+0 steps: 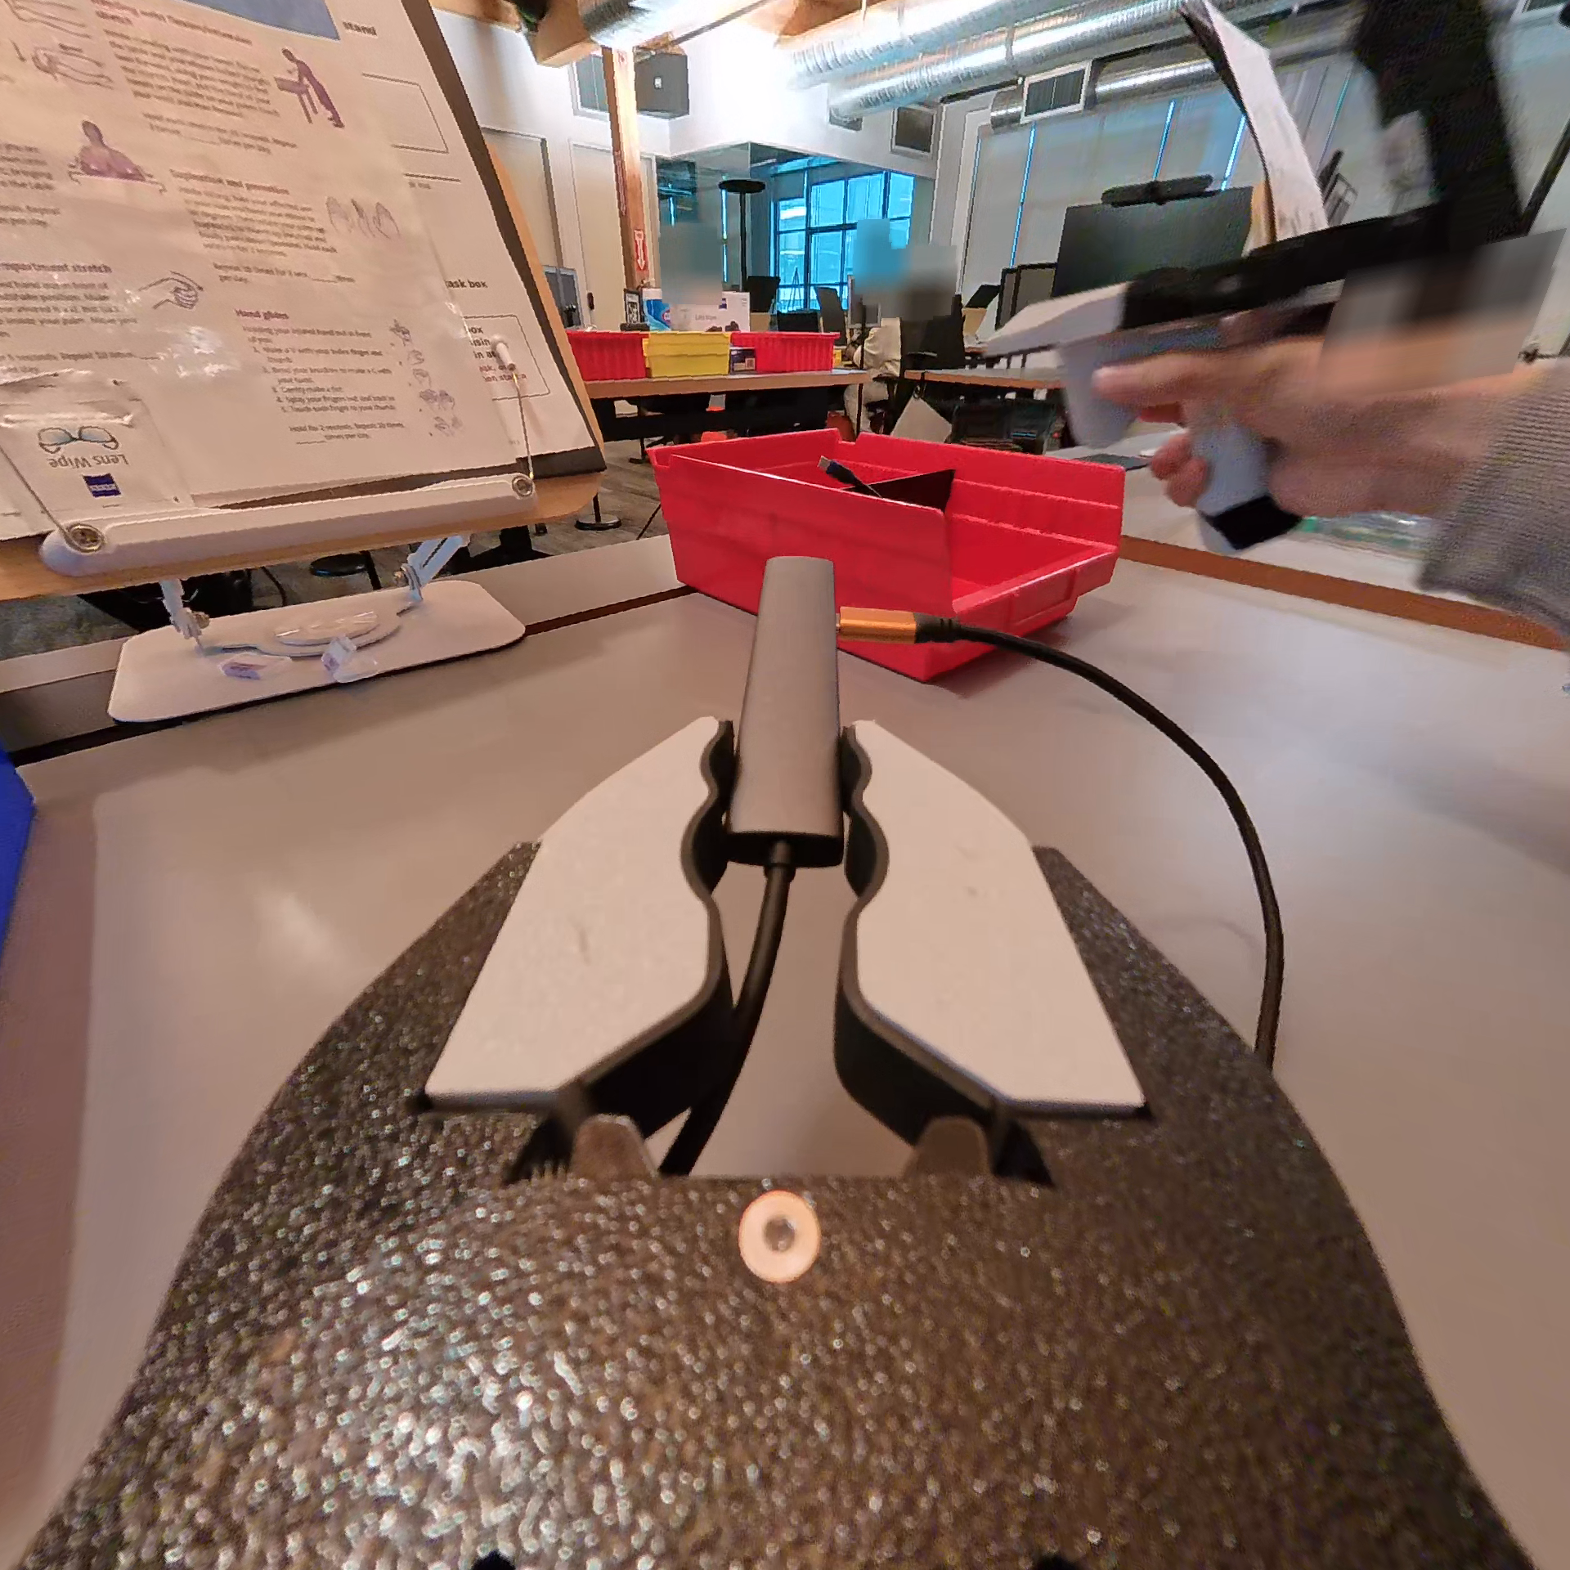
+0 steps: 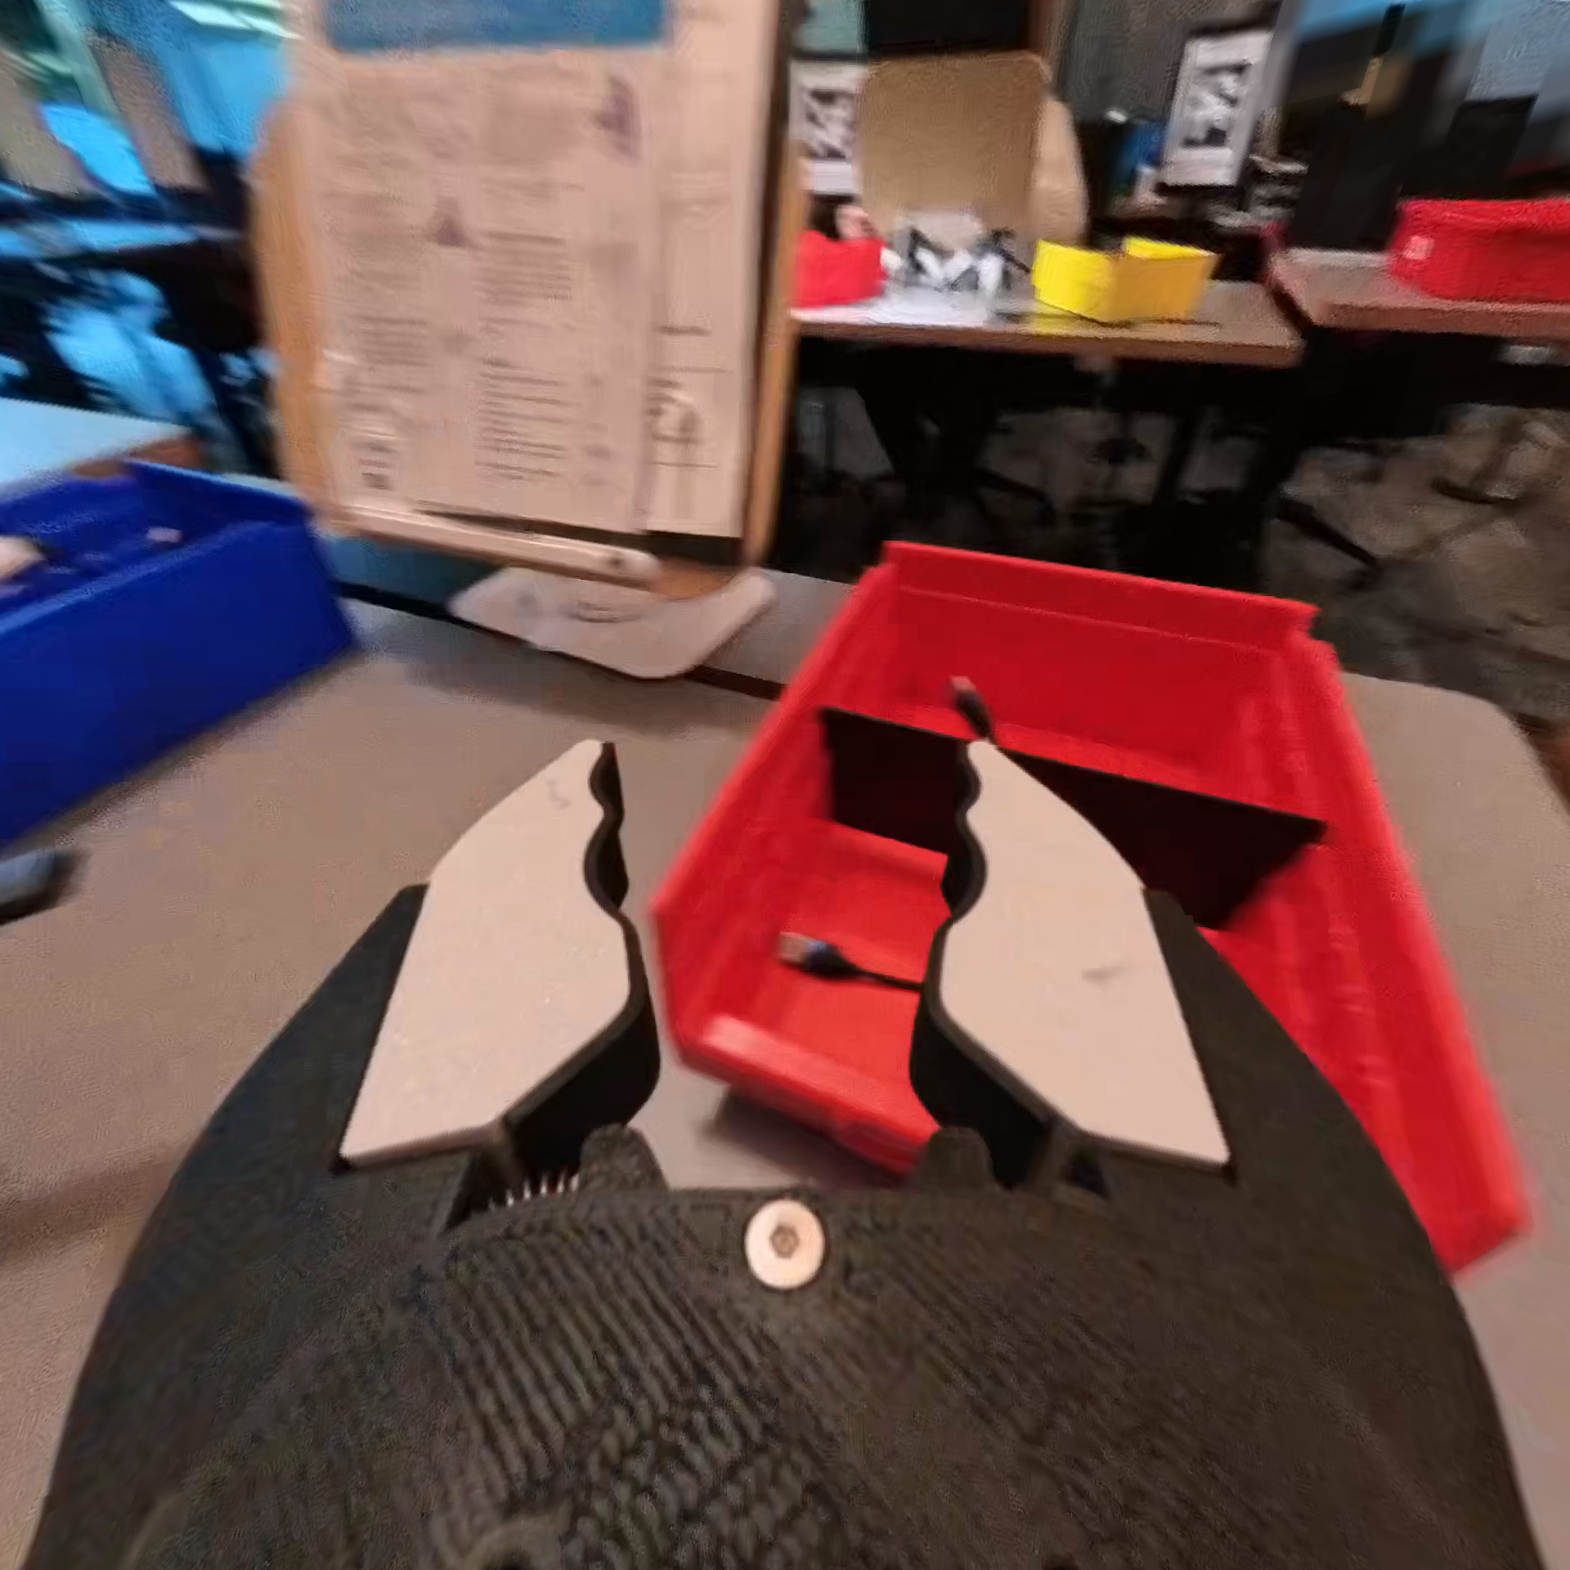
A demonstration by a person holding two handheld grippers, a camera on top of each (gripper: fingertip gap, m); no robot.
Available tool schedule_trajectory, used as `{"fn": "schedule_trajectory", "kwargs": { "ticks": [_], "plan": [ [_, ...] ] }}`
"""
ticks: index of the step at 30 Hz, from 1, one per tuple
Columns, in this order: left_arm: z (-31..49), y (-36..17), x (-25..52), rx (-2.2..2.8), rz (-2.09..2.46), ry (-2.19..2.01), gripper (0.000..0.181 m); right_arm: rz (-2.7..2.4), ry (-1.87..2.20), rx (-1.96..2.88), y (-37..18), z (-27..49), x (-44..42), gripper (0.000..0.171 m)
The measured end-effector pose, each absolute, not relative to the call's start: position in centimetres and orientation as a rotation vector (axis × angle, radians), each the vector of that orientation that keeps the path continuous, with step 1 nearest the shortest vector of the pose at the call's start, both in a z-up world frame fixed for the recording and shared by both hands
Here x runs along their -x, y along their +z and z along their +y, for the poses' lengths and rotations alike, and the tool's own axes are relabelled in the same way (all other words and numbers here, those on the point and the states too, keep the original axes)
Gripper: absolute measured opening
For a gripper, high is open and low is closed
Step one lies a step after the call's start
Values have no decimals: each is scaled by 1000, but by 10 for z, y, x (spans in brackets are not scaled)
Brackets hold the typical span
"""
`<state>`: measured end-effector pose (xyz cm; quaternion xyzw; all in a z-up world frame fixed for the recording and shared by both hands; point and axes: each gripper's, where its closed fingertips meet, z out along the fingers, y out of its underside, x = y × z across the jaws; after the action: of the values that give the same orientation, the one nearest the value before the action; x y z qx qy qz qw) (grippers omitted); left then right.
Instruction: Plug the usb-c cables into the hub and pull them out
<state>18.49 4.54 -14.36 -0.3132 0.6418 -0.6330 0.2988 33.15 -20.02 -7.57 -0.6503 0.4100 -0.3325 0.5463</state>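
My left gripper (image 1: 786,765) is shut on the near end of a slim grey hub (image 1: 788,671) and holds it pointing away over the grey table. A black cable with an orange-gold plug (image 1: 879,629) sits in the hub's right side and loops back to the right. My right gripper (image 2: 786,790) is open and empty, above the near end of a red bin (image 2: 849,1079). In the bin's near compartment lies a loose cable end with a blue-grey plug (image 2: 811,951). Another plug (image 2: 968,705) stands in the far compartment. The right gripper also shows blurred in the left wrist view (image 1: 1062,336).
The red bin (image 1: 816,527) with a black divider (image 2: 1130,824) stands beyond the hub. A document stand with printed sheets (image 1: 255,255) is at the back left, on a white base (image 1: 323,637). A blue bin (image 2: 144,629) sits left. A person's hand and grey sleeve (image 1: 1376,442) hold the right gripper. Left tips to right tips: about 30 centimeters. The plug (image 2: 968,705) lies some 15 centimeters from my right tips, 40 centimeters from my left tips.
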Motion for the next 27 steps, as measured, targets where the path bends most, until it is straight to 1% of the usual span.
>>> {"fn": "schedule_trajectory", "kwargs": {
  "ticks": [1, 3, 6, 8, 10, 13, 16, 18, 21, 23, 25, 27],
  "plan": [
    [44, -145, -185, 828, 1719, -1680, 23, 873, -712, 1539, -73, -171, -300, 71],
    [40, -146, -183, 805, 1751, -1680, 23, 730, -675, 1577, -79, -121, -246, 73],
    [37, -147, -181, 778, 1766, -1660, 22, 695, -802, 1713, -108, -89, -210, 71],
    [35, -148, -181, 766, 1775, -1643, 22, 729, -815, 1706, -114, -81, -202, 63],
    [34, -149, -181, 760, 1785, -1625, 22, 713, -808, 1674, -114, -73, -196, 61],
    [33, -150, -181, 752, 1789, -1611, 23, 663, -730, 1638, -117, -55, -188, 48],
    [31, -150, -180, 734, 1798, -1613, 23, 638, -686, 1670, -129, -42, -185, 39],
    [29, -150, -177, 709, 1800, -1616, 23, 606, -679, 1667, -134, -33, -182, 36],
    [26, -150, -176, 686, 1804, -1609, 23, 610, -671, 1670, -146, -25, -184, 35],
    [25, -149, -175, 682, 1796, -1616, 23, 612, -681, 1652, -147, -22, -185, 29],
    [24, -148, -174, 680, 1797, -1634, 23, 629, -723, 1601, -141, -25, -188, 18],
    [24, -147, -173, 683, 1787, -1651, 23, 638, -716, 1589, -139, -25, -189, 15]
  ]
}}
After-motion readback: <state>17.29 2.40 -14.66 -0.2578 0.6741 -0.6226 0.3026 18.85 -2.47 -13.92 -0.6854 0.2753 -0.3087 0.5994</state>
